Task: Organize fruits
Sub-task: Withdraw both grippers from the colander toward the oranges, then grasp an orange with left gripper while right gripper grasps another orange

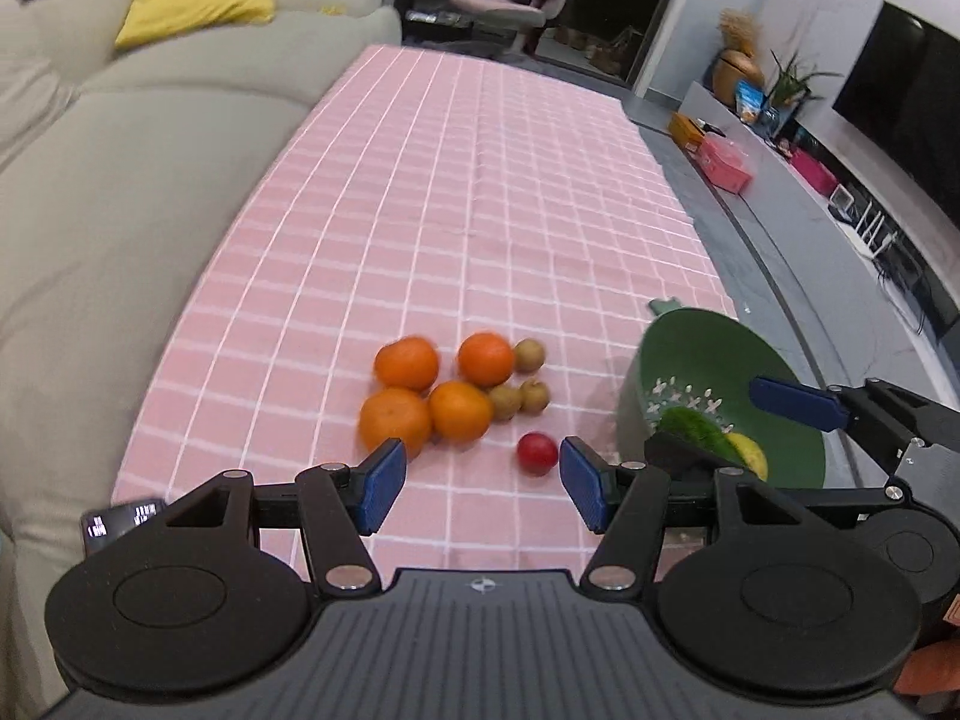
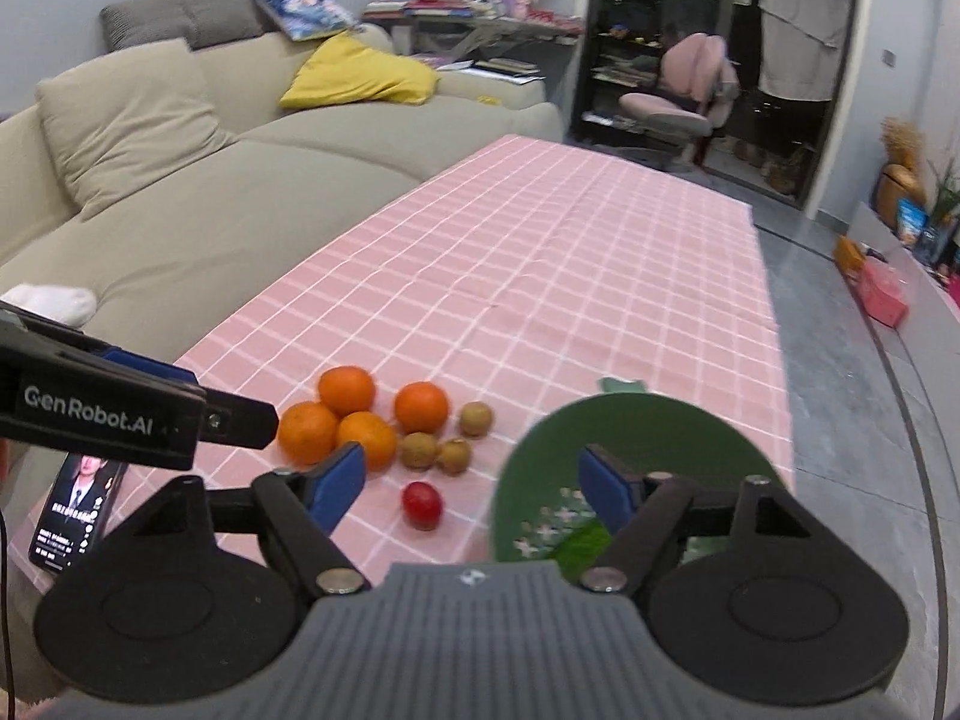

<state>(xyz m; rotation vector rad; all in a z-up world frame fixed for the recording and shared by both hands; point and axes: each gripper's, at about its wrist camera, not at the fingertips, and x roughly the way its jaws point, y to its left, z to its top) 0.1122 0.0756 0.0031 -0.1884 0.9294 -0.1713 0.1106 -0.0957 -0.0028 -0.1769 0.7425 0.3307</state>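
Several oranges (image 1: 420, 390) (image 2: 360, 420) and three small brown fruits (image 1: 522, 387) (image 2: 444, 441) lie clustered on the pink checked tablecloth (image 1: 480, 180) (image 2: 540, 276). A red cherry tomato (image 1: 536, 452) (image 2: 422, 504) lies apart, in front of them. A green colander (image 1: 780, 354) (image 2: 630, 426) at the right holds a green vegetable (image 1: 696, 426) (image 2: 582, 543) and a yellow fruit (image 1: 750, 453). My left gripper (image 1: 480, 483) is open and empty, just short of the tomato. My right gripper (image 2: 474, 483) (image 1: 798, 402) is open and empty, its right finger over the colander.
A beige sofa (image 1: 120, 210) (image 2: 210, 180) runs along the table's left side. A phone (image 2: 72, 516) (image 1: 120, 522) lies at the table's near left corner. The floor and a low TV shelf with boxes (image 1: 726, 162) are to the right.
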